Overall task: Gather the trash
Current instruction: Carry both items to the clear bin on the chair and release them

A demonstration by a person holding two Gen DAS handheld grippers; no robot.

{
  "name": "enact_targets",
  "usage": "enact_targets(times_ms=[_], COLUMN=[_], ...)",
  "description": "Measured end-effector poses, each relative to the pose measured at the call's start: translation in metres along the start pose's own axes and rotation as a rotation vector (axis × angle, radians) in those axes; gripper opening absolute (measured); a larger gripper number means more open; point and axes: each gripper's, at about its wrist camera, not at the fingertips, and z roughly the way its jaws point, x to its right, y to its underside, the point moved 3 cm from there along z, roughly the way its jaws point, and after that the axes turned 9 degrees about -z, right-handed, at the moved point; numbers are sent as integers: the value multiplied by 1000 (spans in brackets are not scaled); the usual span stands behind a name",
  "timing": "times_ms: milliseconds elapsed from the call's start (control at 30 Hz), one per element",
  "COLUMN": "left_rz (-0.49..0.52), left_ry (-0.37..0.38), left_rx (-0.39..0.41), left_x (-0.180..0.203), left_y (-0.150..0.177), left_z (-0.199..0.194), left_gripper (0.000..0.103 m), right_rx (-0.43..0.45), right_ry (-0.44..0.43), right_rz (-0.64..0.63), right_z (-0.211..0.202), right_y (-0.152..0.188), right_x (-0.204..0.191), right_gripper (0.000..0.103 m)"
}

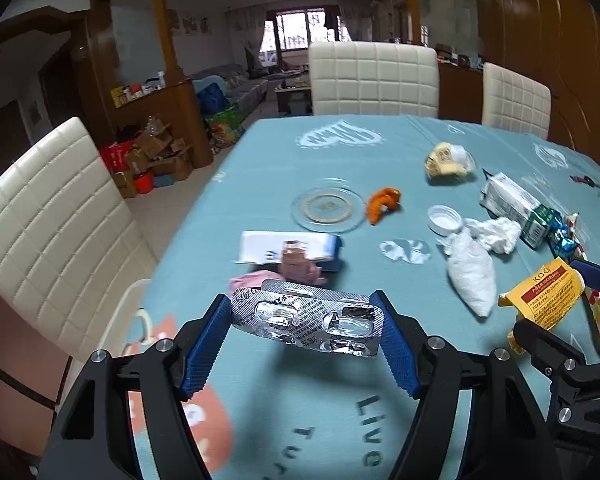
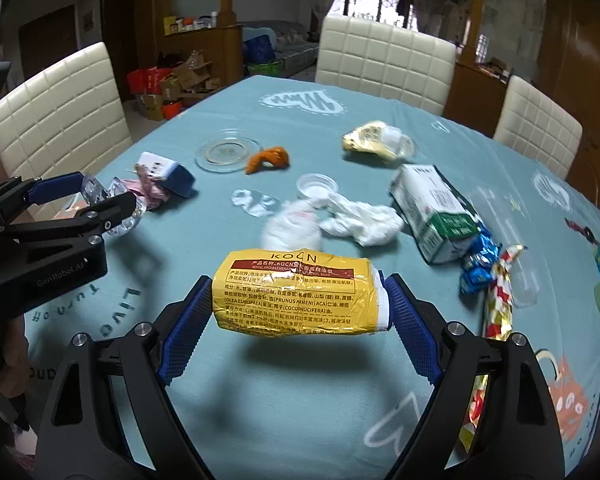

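My left gripper [image 1: 306,322] is shut on a silver pill blister pack [image 1: 306,320] and holds it above the near left of the table. It also shows in the right wrist view [image 2: 100,200] at the left. My right gripper [image 2: 300,300] is shut on a yellow soap wrapper [image 2: 296,296], lifted above the cloth; the wrapper shows in the left wrist view [image 1: 544,294] at the right. Loose trash lies on the table: white crumpled tissue [image 2: 364,220], a milk carton [image 2: 436,212], orange peel [image 2: 268,158], a yellow wrapper [image 2: 376,142], a white cap [image 2: 316,186].
A blue tablecloth [image 2: 300,400] covers the table. A glass saucer [image 2: 228,152], a white-blue box [image 2: 168,172] with pink paper, blue and red-gold foil wrappers [image 2: 496,280] lie on it. Cream chairs [image 2: 384,60] stand around the far and left sides.
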Motion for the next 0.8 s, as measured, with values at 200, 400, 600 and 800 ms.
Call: enact_targets(times_ms=[200,400,600,800], left_rz=[-97,-162,-212,-197], left_ry=[-61,-167,-245,-302], left_rx=[45,78,58,44], left_x=[-66,-127,-183,-213], left_y=[-13,-21,-22,-26], left_z=[-8,-4,15,34], left_gripper=[69,69,69,70], right_rx=[25,56,100,105], right_ry=[-52,-128,-187,-229], right_rz=[-92,-203,-325,-378], right_z=[2,15,34,61], right_y=[-34,-75,-112,-139], right_x=[-41,-99,-160,-202], right_gripper=[85,85,85,85])
